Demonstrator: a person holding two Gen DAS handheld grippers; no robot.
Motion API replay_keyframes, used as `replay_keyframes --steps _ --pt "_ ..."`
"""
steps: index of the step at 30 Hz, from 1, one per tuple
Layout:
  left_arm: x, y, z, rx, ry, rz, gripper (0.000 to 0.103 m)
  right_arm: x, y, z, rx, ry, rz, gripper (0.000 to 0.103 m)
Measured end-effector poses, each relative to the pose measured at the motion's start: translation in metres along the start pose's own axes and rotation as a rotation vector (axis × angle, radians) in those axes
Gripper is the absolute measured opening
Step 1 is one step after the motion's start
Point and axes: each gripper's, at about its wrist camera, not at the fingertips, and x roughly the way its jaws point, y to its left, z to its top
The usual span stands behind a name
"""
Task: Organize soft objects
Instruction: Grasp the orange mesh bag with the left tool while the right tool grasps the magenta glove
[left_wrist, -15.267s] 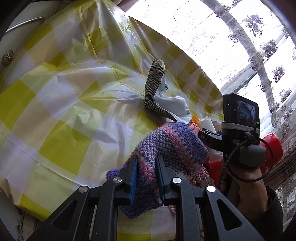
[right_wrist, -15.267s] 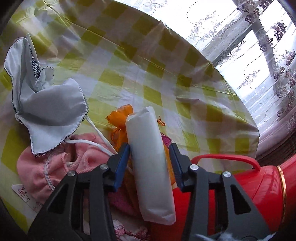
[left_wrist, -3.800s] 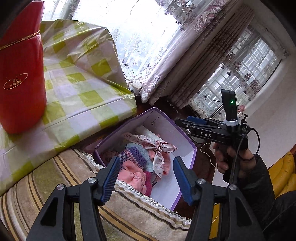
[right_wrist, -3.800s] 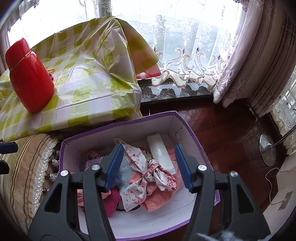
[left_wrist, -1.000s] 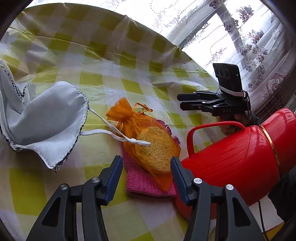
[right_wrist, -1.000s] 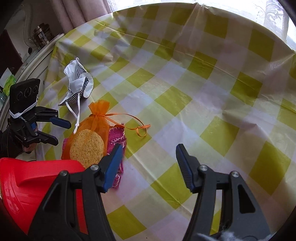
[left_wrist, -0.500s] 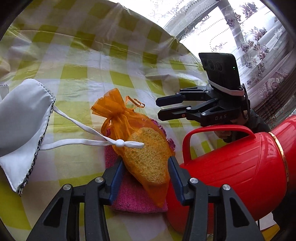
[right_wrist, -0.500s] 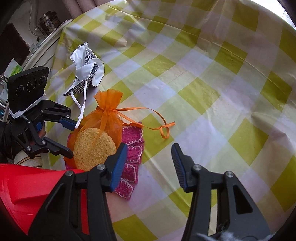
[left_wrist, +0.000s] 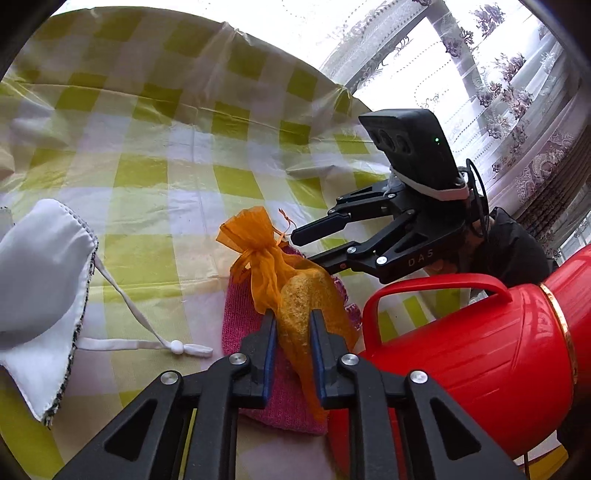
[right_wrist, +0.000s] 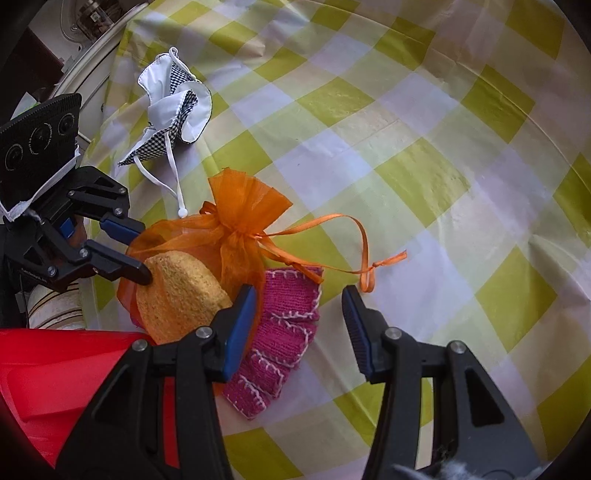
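An orange mesh bag (left_wrist: 295, 306) with a yellow sponge inside lies on a pink knitted piece (right_wrist: 288, 314) on the checked tablecloth (left_wrist: 147, 147). My left gripper (left_wrist: 291, 328) has its jaws closing, and both pads press the sponge end of the bag. From the right wrist view the left gripper (right_wrist: 144, 251) pinches the orange bag (right_wrist: 192, 288) from the left. My right gripper (right_wrist: 299, 299) is open just above the pink knit, its left finger beside the bag. The left wrist view shows the right gripper (left_wrist: 304, 247) behind the bag.
A white mask with checked lining (right_wrist: 173, 99) and loose strings lies further off on the cloth. The mask (left_wrist: 40, 277) is at the left edge of the left wrist view. A red thermos jug (left_wrist: 472, 350) stands close beside the bag. Curtained windows lie behind the table.
The left jaws have closed in on the orange bag and now squeeze it. The right gripper has tipped down and come closer over the pink knit.
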Motion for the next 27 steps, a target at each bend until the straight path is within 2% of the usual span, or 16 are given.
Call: replay_keyframes --steps 5,7,9,12,15,19,23,27 --pt "-0.024 0.016 0.007 -0.054 -0.078 0.019 0.017 0.003 -0.002 0.002 -0.001 0.022 -0.007 0.053" --pt "-0.035 0.023 0.008 -0.079 -0.111 0.04 0.017 0.004 -0.001 0.003 -0.02 0.03 -0.013 0.044" --pt "-0.043 0.029 0.008 -0.094 -0.128 0.063 0.017 0.007 0.002 0.007 -0.039 0.045 -0.007 0.02" --pt "-0.052 0.037 0.003 -0.117 -0.138 0.076 0.017 0.009 0.008 0.01 -0.081 0.049 -0.024 0.009" --pt "-0.064 0.036 -0.002 -0.114 -0.155 0.097 0.017 0.003 0.004 0.013 -0.069 -0.007 -0.112 0.007" --pt "-0.085 0.032 -0.015 -0.108 -0.179 0.126 0.017 -0.018 -0.018 0.006 0.034 -0.1 -0.194 0.007" --pt "-0.097 0.03 -0.036 -0.131 -0.173 0.127 0.017 -0.038 -0.028 -0.012 0.119 -0.166 -0.243 0.007" --pt "-0.1 0.029 -0.061 -0.159 -0.146 0.126 0.017 -0.053 -0.029 -0.04 0.201 -0.188 -0.281 0.007"
